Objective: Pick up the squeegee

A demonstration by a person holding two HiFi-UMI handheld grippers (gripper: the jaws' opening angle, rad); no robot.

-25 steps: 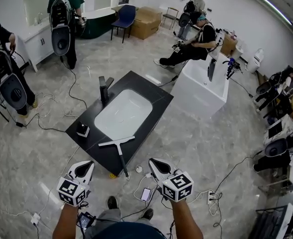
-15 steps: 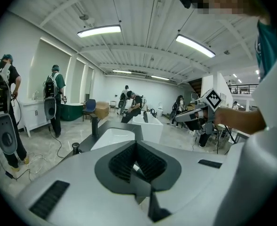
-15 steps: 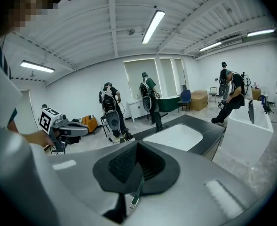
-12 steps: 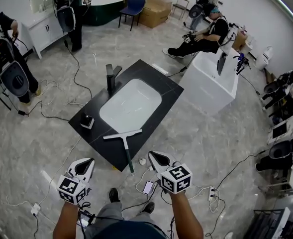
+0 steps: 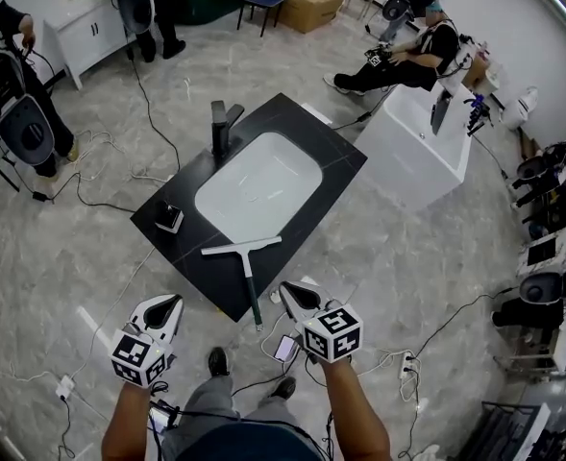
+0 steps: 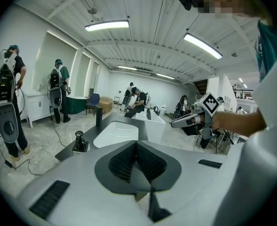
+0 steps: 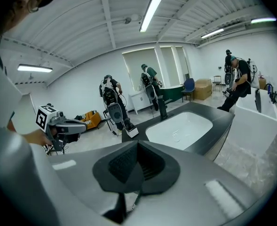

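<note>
Head view has the squeegee point(image 5: 248, 272) lying flat at the near corner of the dark surface point(image 5: 297, 133), handle pointing toward the right gripper point(image 5: 287, 294). That gripper and the left gripper point(image 5: 171, 303) both have their jaws pressed together, empty. I'd spread the right's first, then straddle the handle squarely.

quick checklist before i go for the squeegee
1. Squeegee in view, lying flat on the counter: ok
2. Handle end overhangs the near edge, nothing on it: ok
3. Right tool open for the grasp: not ok, shut
4. Right tool at the handle: not ok, apart from it
5. Left tool empty and away from the squeegee: ok
</note>
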